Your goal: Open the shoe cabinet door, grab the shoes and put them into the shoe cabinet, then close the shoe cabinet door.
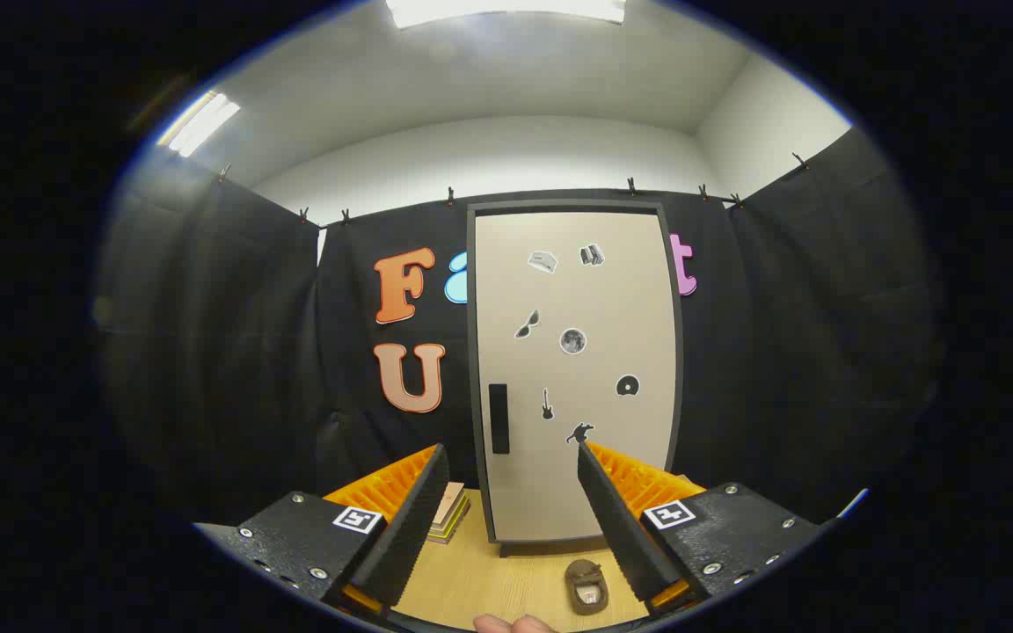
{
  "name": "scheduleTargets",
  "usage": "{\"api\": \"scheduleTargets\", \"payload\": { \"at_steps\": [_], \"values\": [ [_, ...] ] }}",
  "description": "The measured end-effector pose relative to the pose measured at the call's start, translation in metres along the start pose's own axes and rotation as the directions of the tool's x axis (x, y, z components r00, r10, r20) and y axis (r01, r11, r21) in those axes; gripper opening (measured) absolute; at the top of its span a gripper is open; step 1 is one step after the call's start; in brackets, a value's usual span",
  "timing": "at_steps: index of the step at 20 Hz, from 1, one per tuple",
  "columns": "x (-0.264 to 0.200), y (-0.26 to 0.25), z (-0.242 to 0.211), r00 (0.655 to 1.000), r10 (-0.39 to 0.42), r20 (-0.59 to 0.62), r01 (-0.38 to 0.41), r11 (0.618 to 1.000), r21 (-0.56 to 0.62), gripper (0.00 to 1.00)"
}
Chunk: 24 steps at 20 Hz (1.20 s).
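Note:
The shoe cabinet [575, 369] stands upright against the black cloth wall beyond my fingers. Its beige door is shut, carries several small stickers and has a black handle [499, 418] near its left edge. A brown shoe [586, 586] lies on the wooden floor [480, 576] in front of the cabinet, low between my fingers and close to the right one. My gripper [513, 462] is open, its black ribbed fingers [423, 510] spread wide with nothing held between them. It hangs well short of the cabinet door.
A small stack of books or boxes [450, 514] sits on the floor left of the cabinet's base, behind my left finger. Black cloth walls close in on both sides. A bit of a person's hand [511, 624] shows at the very bottom.

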<state>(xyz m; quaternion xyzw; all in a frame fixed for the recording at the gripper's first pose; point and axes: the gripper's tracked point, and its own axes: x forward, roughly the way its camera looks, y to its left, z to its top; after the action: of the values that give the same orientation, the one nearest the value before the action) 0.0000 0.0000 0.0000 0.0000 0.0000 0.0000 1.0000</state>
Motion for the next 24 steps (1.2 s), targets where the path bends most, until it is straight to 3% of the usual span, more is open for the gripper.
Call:
{"api": "scheduleTargets", "payload": {
  "at_steps": [15,24],
  "values": [
    [0.009,0.008,-0.007,1.000,0.017,-0.006,-0.017,1.000,-0.001,0.93],
    [0.031,-0.001,-0.037,0.999,-0.031,-0.043,0.030,0.999,-0.029,0.93]
  ]
}}
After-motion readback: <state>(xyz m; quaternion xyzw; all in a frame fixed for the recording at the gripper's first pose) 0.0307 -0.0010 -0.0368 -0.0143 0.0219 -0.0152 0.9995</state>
